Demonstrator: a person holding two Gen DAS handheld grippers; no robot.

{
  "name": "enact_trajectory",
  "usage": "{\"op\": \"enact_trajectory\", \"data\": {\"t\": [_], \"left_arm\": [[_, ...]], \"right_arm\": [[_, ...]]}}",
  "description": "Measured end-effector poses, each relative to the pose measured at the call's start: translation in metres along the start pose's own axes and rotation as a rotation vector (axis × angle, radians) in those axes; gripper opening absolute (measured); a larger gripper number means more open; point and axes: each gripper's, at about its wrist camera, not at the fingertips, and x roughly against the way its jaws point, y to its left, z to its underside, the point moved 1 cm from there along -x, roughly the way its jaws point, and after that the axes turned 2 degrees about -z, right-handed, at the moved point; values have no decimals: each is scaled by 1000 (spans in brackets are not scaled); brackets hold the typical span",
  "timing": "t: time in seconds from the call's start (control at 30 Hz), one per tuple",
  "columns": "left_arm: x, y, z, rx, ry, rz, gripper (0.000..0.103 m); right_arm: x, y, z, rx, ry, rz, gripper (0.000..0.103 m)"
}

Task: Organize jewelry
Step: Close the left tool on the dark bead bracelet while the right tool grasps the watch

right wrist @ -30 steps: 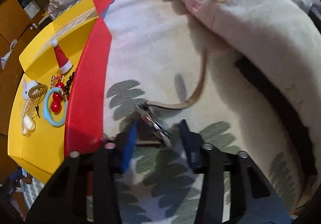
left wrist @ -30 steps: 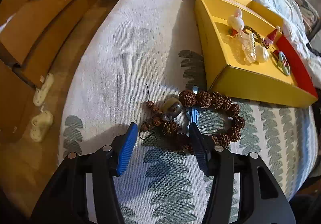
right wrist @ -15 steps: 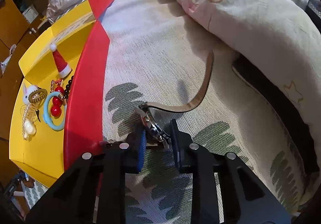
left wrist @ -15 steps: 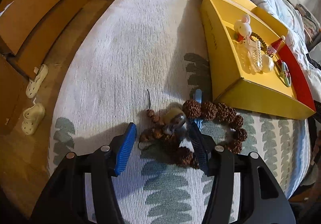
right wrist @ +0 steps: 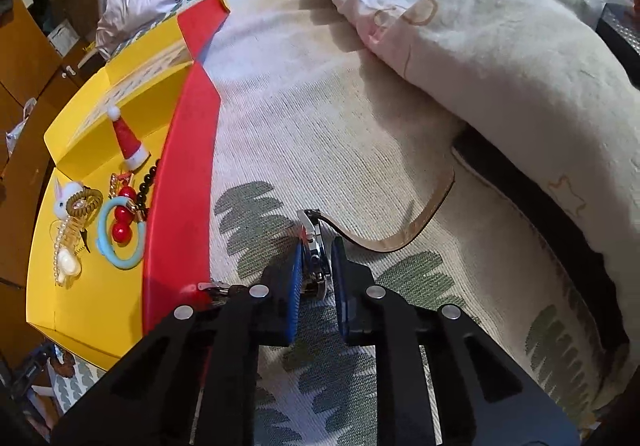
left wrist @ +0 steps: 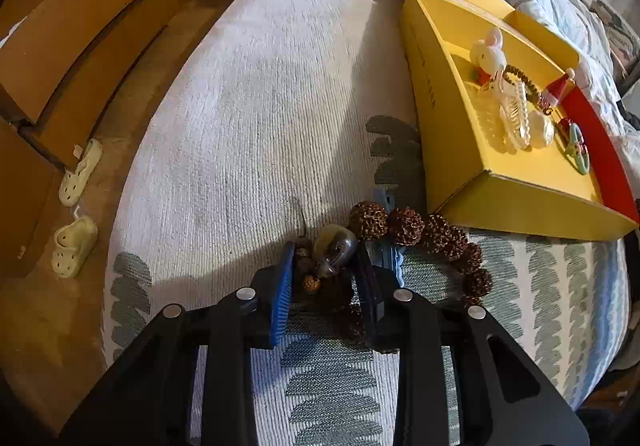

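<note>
A brown bead bracelet (left wrist: 420, 230) with a grey-yellow stone lies on the bedspread beside the yellow box (left wrist: 448, 114). My left gripper (left wrist: 326, 258) is shut on the bracelet's stone end. A blue hair clip (left wrist: 386, 202) lies under the beads. My right gripper (right wrist: 316, 250) is shut on a silver watch (right wrist: 314, 242), held on edge, its tan strap (right wrist: 420, 218) trailing right over the bedspread. The box (right wrist: 100, 278) with its red side flap (right wrist: 180, 182) lies to the left, holding several trinkets.
In the box: a white rabbit charm (left wrist: 488, 54), pearl clip (left wrist: 516, 118), Santa hat (right wrist: 128, 142), blue ring with red beads (right wrist: 120, 234). A bunched duvet (right wrist: 500, 46) lies right. Slippers (left wrist: 76, 246) and wooden furniture (left wrist: 80, 26) stand left of the bed.
My left gripper closed from wide open onto the bracelet's stone end. My right gripper closed fully on the watch, which now stands on edge between the pads.
</note>
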Motion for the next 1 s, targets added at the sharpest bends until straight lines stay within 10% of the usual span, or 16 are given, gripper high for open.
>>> {"op": "enact_trajectory", "data": {"t": [0.57, 1.0], "left_arm": [[52, -5, 3, 5, -100, 121, 29], [46, -5, 1, 7, -97, 99, 29]], "right_arm": [[62, 9, -6, 13, -113, -66, 15], [10, 13, -9, 37, 45, 32, 32]]}}
